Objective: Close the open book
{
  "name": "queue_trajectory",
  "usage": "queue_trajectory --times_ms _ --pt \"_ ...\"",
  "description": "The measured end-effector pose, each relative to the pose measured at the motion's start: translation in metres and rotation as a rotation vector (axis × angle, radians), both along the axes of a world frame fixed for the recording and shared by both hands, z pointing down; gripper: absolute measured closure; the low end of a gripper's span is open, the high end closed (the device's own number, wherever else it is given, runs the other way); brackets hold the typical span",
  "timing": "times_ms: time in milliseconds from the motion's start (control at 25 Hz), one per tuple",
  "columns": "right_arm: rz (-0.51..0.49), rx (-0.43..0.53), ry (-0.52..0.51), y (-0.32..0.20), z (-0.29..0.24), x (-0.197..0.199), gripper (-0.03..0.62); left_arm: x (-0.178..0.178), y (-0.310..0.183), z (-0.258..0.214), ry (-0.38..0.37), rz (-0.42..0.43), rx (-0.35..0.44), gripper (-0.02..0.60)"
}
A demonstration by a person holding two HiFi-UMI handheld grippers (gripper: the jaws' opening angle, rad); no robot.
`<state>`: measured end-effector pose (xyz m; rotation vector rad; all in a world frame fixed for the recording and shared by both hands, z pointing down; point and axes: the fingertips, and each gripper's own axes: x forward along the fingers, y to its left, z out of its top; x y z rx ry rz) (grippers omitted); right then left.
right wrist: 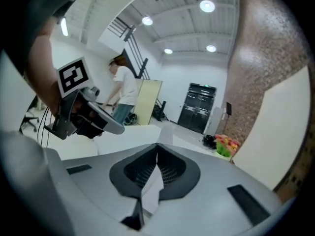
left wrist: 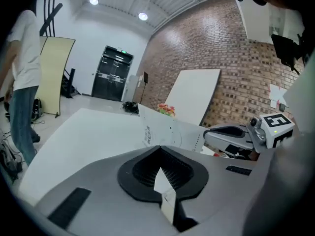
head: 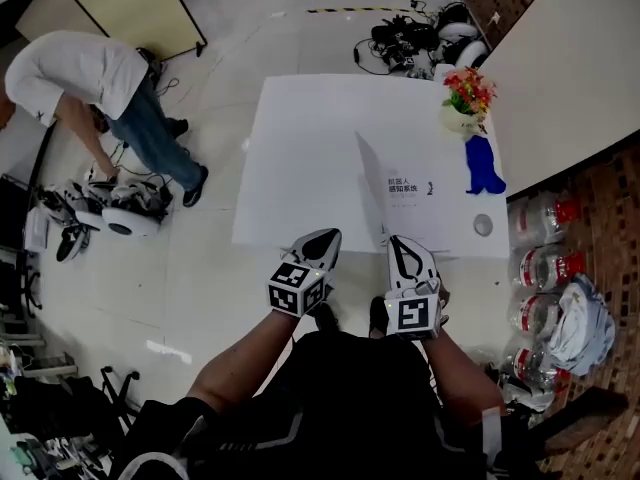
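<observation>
Person at far left bends over gear on the floor, well clear of the table. Left gripper hovers at the table's near edge with its jaws closed together, gripping nothing. Its own view shows the pads meeting tip to tip. Book lies on the right half of the table, near the front edge, still open. One leaf stands tilted up on the book's left side, and the printed page lies flat beside it. Book sits just ahead of both grippers, closer to the right one, touching neither. Right gripper hangs just right of the left one and level with it, jaws also fully closed, empty. Flowers stand at the table's far right corner, with a blue object just in front of them. Small round disc sits nearer the front edge. Bottles are on the floor right of the table.
</observation>
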<state>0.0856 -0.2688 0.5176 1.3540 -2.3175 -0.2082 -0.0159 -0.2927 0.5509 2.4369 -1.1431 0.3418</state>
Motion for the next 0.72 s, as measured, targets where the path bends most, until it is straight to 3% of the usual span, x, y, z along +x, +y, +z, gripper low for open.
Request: queue_trajectory --times_ms 160,400,600,720 --pt "0.193 -0.059 -0.157 0.000 0.017 0.070 0.589 0.031 -0.002 -0.002 -0.014 0.065 0.005 0.586" --pt "0.451 -0.240 -0.309 -0.006 0.079 0.152 0.588 0.046 0.001 0.009 -0.059 0.086 -0.026 0.586" --pt "0.563 -0.293 -0.386 -0.016 0.100 0.184 0.588 0.052 0.001 0.016 -0.079 0.086 -0.043 0.586" --pt "0.553 -0.324 -0.532 -0.019 0.089 0.183 0.588 0.051 0.002 0.020 -0.084 0.083 -0.050 0.586"
